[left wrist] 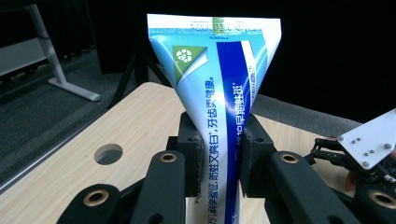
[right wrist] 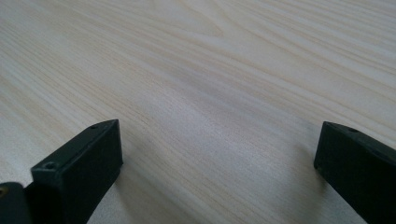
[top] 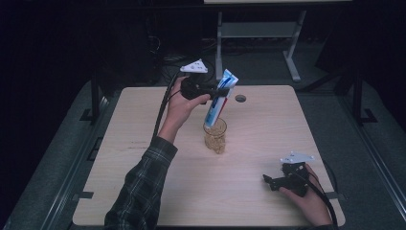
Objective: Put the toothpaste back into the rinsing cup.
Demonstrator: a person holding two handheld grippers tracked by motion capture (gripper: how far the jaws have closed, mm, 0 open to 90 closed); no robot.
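High view: the left gripper (top: 218, 91) is raised above the middle of the table (top: 143, 167), clamped across a toothpaste tube (top: 219, 99). The tube's long axis runs steeply, flat crimped end up and away, lower end pointing down into the mouth of a glass (top: 215, 136) that stands directly beneath. Whether the tube's tip has passed the rim cannot be determined. The glass is close under the left gripper and well apart from the right gripper (top: 269, 181), which rests low near the table's right front corner. A round hole (top: 240, 98) lies in the table just beyond the tube.

Left gripper view: both jaws press on the tube (left wrist: 219, 116) from either side, at its narrower lower part; the crimp fans out above. The label carries a recycling symbol and columns of Chinese characters; no brand name can be made out.

Right gripper view: the jaws stand wide apart, empty, over bare wood (right wrist: 210, 93).

Judgement: the coming move is a descent along the tube's axis into the glass.
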